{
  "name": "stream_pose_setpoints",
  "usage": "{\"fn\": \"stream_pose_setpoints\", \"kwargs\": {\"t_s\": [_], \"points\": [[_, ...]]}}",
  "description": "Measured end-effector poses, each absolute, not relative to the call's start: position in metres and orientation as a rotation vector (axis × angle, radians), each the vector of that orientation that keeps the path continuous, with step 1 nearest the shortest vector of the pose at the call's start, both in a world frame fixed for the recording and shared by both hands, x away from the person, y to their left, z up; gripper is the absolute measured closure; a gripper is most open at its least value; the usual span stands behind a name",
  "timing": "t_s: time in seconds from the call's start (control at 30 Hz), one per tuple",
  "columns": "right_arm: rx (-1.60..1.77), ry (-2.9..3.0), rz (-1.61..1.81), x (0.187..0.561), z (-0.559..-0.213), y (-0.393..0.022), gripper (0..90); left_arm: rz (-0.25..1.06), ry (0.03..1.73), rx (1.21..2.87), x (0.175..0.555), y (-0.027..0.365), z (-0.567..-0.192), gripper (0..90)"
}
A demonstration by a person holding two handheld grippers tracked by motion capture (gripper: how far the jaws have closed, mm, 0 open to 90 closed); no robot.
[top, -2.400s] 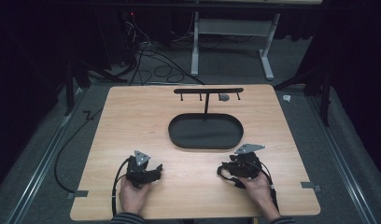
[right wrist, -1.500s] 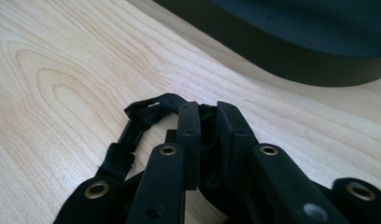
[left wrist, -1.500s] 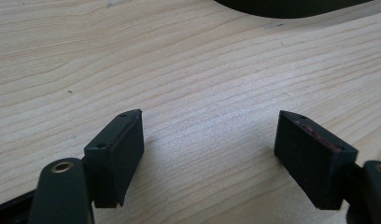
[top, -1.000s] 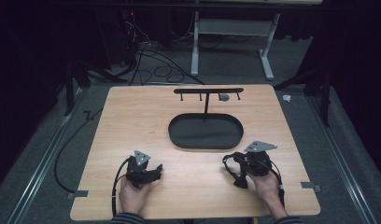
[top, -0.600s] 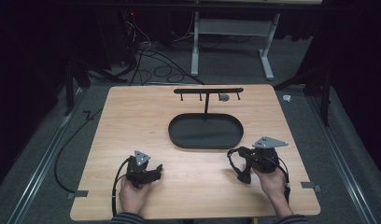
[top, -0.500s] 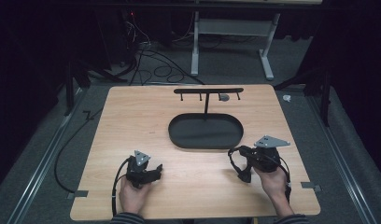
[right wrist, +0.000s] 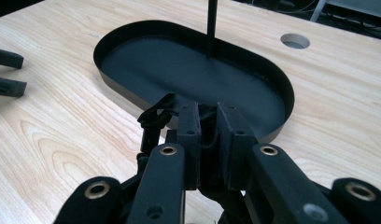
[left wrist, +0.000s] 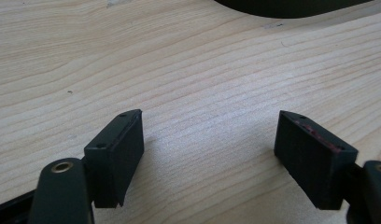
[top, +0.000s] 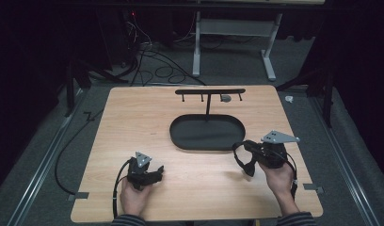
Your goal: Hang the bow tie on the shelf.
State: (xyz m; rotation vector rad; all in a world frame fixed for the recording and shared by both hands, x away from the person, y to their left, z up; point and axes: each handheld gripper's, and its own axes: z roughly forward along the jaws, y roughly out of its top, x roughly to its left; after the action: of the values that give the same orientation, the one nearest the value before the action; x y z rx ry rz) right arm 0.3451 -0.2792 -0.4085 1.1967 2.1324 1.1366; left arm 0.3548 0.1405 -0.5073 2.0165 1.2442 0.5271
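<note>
Carrying a small black strap-like item (right wrist: 157,117) clenched in your right tongs (top: 250,160), you have swung them out toward the tray (top: 207,133) on the tabletop (top: 133,117); your left tongs (left wrist: 212,154) rest released, so hanging it looks next.

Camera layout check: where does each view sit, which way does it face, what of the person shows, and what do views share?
High view: above the person's side, looking forward and down at the table; both hands, left gripper, right gripper.
Left gripper view: low over the wood, along its open jaws.
Right gripper view: along its jaws, shut on a black strap, toward the tray.
Shared: the tray shows in all three.
</note>
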Motion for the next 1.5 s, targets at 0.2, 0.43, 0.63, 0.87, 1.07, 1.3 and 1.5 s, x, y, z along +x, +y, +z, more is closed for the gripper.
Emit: {"fn": "stream_pose_setpoints", "kwargs": {"t_s": [0.2,0.43,0.63,0.87,1.07,1.3,1.5], "points": [[1.187,2.115,1.155,0.349,-0.398,-0.28,82.0,0.527,1.244,2.016,0.355,0.14,-0.507,24.5],[1.194,2.103,1.181,0.356,-0.392,-0.285,81.9,0.527,1.244,2.016,0.355,0.14,-0.507,24.5],[1.231,2.092,1.237,0.36,-0.388,-0.288,81.9,0.527,1.244,2.016,0.355,0.141,-0.507,24.5],[1.261,2.09,1.27,0.366,-0.385,-0.292,82.1,0.527,1.245,2.016,0.355,0.14,-0.507,24.5],[1.267,2.088,1.277,0.372,-0.377,-0.295,82.1,0.526,1.245,2.015,0.355,0.14,-0.507,24.5],[1.271,2.099,1.262,0.382,-0.37,-0.294,82.1,0.524,1.245,2.015,0.355,0.141,-0.507,24.4],[1.276,2.102,1.253,0.39,-0.367,-0.292,82.1,0.522,1.245,2.015,0.355,0.141,-0.507,24.4]]}}
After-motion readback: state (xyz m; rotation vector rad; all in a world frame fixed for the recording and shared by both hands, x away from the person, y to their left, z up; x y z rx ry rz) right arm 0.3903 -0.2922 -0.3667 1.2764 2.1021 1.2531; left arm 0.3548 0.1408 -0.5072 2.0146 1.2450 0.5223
